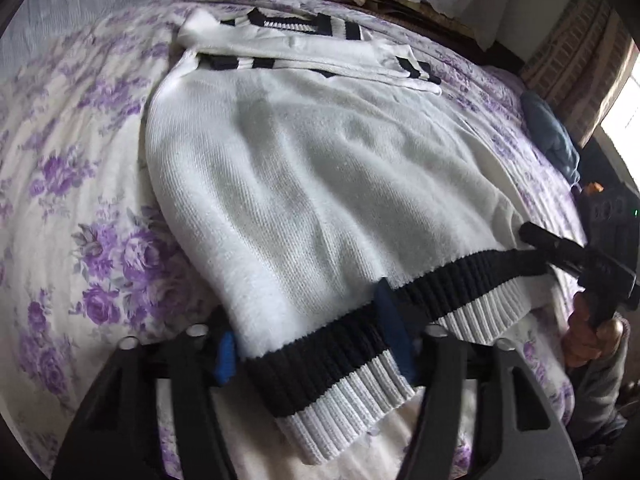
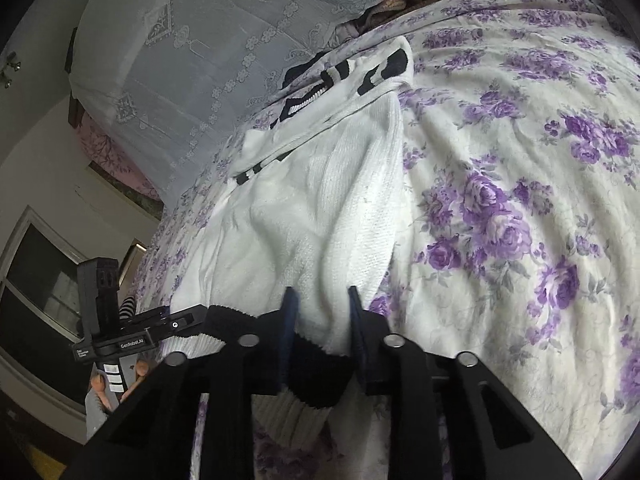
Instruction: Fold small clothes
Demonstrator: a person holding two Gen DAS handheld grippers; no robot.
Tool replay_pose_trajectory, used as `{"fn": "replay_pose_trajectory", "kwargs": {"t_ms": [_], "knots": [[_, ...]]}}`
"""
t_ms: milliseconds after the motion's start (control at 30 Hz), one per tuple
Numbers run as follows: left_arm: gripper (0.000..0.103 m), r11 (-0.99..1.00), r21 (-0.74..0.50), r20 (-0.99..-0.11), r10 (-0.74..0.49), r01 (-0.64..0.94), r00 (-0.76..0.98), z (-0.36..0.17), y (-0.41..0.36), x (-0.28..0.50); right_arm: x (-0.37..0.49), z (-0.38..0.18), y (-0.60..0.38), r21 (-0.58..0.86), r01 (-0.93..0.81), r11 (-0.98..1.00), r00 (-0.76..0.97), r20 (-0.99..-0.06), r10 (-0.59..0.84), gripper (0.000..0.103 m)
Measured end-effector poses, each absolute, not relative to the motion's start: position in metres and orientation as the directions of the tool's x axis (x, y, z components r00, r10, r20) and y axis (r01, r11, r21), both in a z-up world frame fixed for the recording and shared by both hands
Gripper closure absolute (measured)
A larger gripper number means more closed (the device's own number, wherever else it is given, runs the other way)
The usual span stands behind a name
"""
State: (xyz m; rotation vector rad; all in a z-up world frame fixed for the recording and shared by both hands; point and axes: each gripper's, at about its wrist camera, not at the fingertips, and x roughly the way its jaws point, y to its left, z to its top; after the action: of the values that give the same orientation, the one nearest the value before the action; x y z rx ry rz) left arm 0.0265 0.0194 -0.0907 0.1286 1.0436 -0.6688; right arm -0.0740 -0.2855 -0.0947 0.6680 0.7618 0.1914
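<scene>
Left tool (image 1: 308,350) is clamping the ribbed black-and-white hem (image 1: 340,364) of the white sweater (image 1: 320,168). Right tool (image 2: 320,336) is clenching the same hem at its other corner. The sweater is lying flat on the floral bedspread (image 2: 520,200), sleeves folded across the far end, open bedspread flanking both side edges.
</scene>
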Motion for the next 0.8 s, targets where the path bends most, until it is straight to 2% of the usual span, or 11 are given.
{"fn": "replay_pose_trajectory", "kwargs": {"t_ms": [33,100,133,200,367,533,700,800], "knots": [[0.063,0.802,-0.191,-0.829,-0.440,0.566,0.344,-0.089,0.020,0.025,-0.074,-0.095,-0.287,0.634,0.070,0.770,0.721,-0.566,0.400,0.089],[0.082,0.816,-0.191,-0.827,-0.433,0.546,0.358,-0.087,0.026,0.027,-0.076,-0.092,-0.287,0.631,0.060,0.773,0.734,-0.553,0.394,0.090],[0.087,0.819,-0.222,-0.822,-0.449,0.529,0.351,-0.086,0.033,0.030,-0.078,-0.090,-0.288,0.627,0.054,0.777,0.739,-0.548,0.392,0.090],[0.089,0.815,-0.269,-0.808,-0.481,0.514,0.340,-0.084,0.042,0.034,-0.080,-0.088,-0.289,0.628,0.046,0.776,0.748,-0.537,0.390,0.091],[0.090,0.819,-0.250,-0.777,-0.488,0.516,0.398,-0.071,0.051,0.020,-0.090,-0.084,-0.297,0.674,0.029,0.738,0.774,-0.482,0.410,0.092],[0.092,0.806,-0.311,-0.734,-0.540,0.504,0.412,-0.063,0.073,0.004,-0.104,-0.080,-0.299,0.708,0.000,0.706,0.790,-0.432,0.435,0.093],[0.093,0.789,-0.362,-0.711,-0.578,0.496,0.401,-0.063,0.086,-0.003,-0.116,-0.083,-0.299,0.721,-0.002,0.693,0.787,-0.427,0.446,0.094],[0.093,0.791,-0.366,-0.738,-0.568,0.491,0.366,-0.071,0.081,0.001,-0.108,-0.092,-0.302,0.730,0.044,0.682,0.753,-0.473,0.457,0.091]]}}
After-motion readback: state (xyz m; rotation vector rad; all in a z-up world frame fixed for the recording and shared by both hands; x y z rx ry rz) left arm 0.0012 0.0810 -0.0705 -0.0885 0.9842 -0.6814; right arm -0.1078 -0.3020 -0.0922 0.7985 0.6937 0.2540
